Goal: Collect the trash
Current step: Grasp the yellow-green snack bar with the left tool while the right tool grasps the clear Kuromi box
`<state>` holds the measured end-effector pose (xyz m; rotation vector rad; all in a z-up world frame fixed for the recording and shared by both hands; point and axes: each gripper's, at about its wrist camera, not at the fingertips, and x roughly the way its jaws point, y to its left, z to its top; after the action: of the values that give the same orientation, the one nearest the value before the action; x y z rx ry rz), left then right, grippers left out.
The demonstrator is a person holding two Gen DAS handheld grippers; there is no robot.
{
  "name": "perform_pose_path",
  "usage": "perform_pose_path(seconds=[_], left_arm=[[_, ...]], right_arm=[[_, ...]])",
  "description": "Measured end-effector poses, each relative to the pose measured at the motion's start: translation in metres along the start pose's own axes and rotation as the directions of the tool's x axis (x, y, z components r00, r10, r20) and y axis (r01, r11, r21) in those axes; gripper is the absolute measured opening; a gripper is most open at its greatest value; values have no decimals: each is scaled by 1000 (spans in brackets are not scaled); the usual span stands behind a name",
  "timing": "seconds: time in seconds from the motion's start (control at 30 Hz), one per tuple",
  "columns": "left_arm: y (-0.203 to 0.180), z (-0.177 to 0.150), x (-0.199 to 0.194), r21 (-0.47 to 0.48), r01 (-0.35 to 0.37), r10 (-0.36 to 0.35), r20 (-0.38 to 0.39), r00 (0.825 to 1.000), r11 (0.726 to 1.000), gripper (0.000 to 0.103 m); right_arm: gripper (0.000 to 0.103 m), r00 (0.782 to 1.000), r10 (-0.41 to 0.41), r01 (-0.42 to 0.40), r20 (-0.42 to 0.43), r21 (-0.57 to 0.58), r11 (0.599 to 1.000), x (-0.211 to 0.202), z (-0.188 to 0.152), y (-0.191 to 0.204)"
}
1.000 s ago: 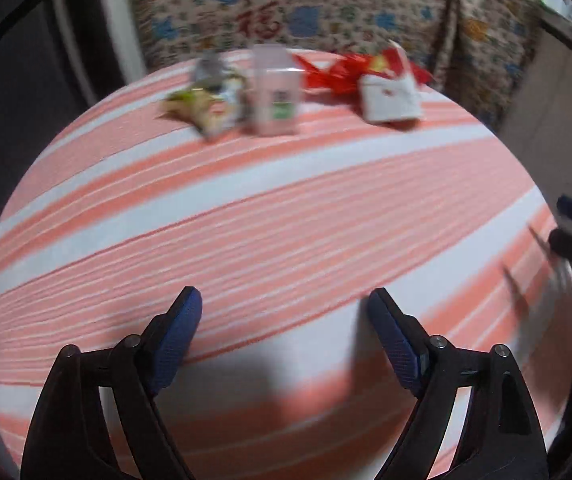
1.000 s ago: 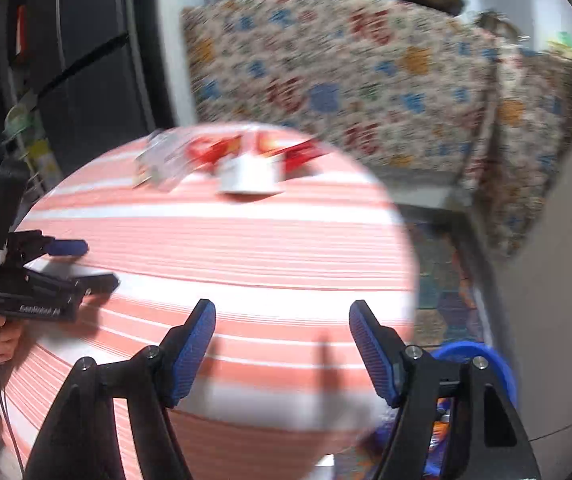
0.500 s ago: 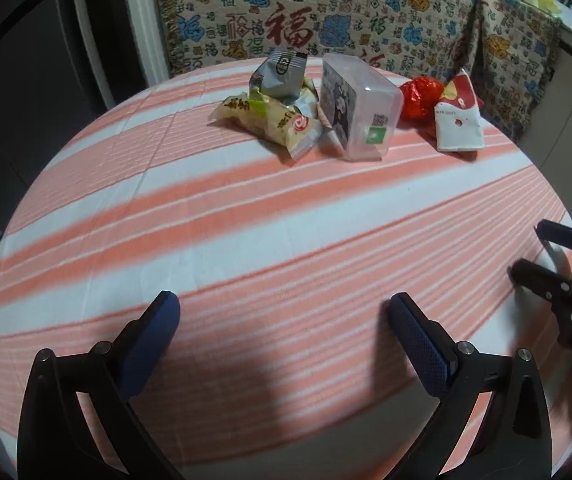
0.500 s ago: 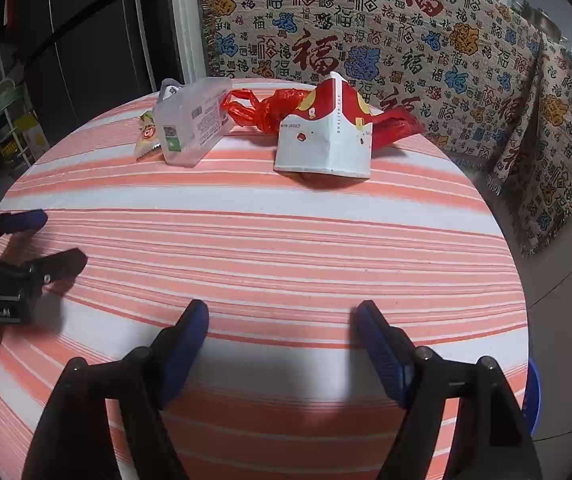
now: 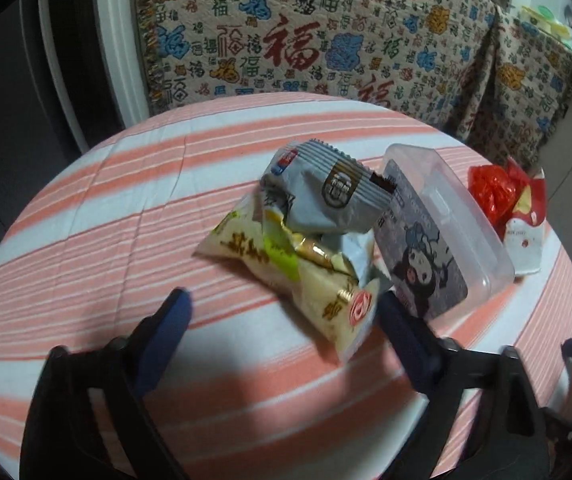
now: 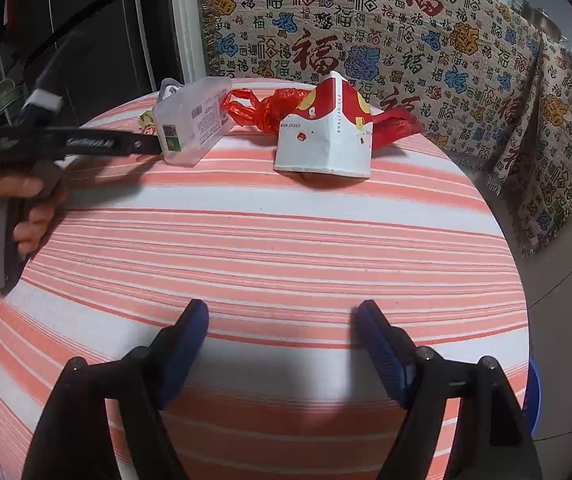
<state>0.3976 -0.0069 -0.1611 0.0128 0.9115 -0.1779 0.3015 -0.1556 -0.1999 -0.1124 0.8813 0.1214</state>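
A yellow snack wrapper (image 5: 293, 276) lies on the striped round table (image 5: 86, 240), with a grey wrapper (image 5: 325, 196) behind it. A clear plastic box (image 5: 441, 232) lies to their right, also in the right wrist view (image 6: 192, 124). A crushed red-and-white paper cup (image 6: 327, 132) and a red plastic bag (image 6: 262, 106) lie further right. My left gripper (image 5: 282, 320) is open, its jaws on either side of the yellow wrapper's near end. My right gripper (image 6: 282, 332) is open and empty over the table, well short of the cup.
A patterned cloth (image 6: 365, 40) covers furniture behind the table. A dark cabinet (image 6: 66, 40) stands at the left. A blue container (image 6: 533, 396) shows below the table's right edge. The table edge (image 6: 517, 280) curves close on the right.
My left gripper has moved forward across the table up to the yellow wrapper. My right gripper has moved slightly closer to the cup. Both stay open.
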Motion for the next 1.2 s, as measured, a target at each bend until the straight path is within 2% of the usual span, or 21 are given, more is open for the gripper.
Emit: perform_pose_path(seconds=[0.03,0.07,0.1,0.23,0.37,0.47,0.53,0.6,0.63,0.7,0.77,0.83,0.97,1.0,1.03,1.1,1.2], left_arm=[[-1,0,-2,9,28,-28,12,1000,1000,66],[-4,-2,-5,14,52,-52,18,998,999,37],[-4,-5,-8,16,60,-60,17,998,998,32],[-1,-28,-28,21,84,-85,15,996,996,29],[4,-72,-66,61,79,-78,-8,997,995,29],[8,-105,-93,69,95,-93,-33,995,993,34],[8,-119,-105,68,91,-89,-34,995,993,47],[5,-129,-111,58,63,-61,-34,998,996,88],[4,-133,-112,58,45,-43,-34,999,997,94],[2,-140,-110,78,-7,9,-32,999,997,95],[4,-141,-111,59,-18,20,-28,999,998,96],[7,-143,-110,43,-29,30,-29,999,999,97],[8,-143,-108,40,-43,44,-37,998,998,101],[9,-144,-108,37,-41,43,-37,998,998,102],[10,-144,-108,34,-40,41,-37,998,999,102],[10,-144,-108,34,-41,42,-37,998,999,102],[11,-144,-108,34,-41,42,-38,998,999,102]], right_arm=[[79,1000,1,-1,0,1,1000,0,0,1],[79,1000,0,0,0,0,1000,0,0,0],[79,1000,-1,1,0,0,1000,0,0,0],[80,1000,0,0,0,1,1000,0,0,1],[80,1000,0,0,0,1,1000,1,1,0],[80,1000,-1,1,0,1,1000,1,1,1],[80,1000,-8,8,0,-2,1000,2,3,2],[80,1000,4,-4,-9,-4,1000,4,9,6],[79,1000,23,-23,-13,-26,999,5,17,16],[79,999,38,-37,14,-63,997,5,36,35],[79,996,63,-57,56,-91,994,5,62,59],[78,995,77,-71,56,-100,992,17,90,81],[77,998,39,-36,47,-45,998,47,128,95],[66,999,24,-24,43,-14,1000,55,134,92],[36,999,22,-23,44,11,1000,59,135,87],[34,999,43,-45,32,53,998,62,133,76],[34,991,127,-131,39,97,987,41,116,62]])
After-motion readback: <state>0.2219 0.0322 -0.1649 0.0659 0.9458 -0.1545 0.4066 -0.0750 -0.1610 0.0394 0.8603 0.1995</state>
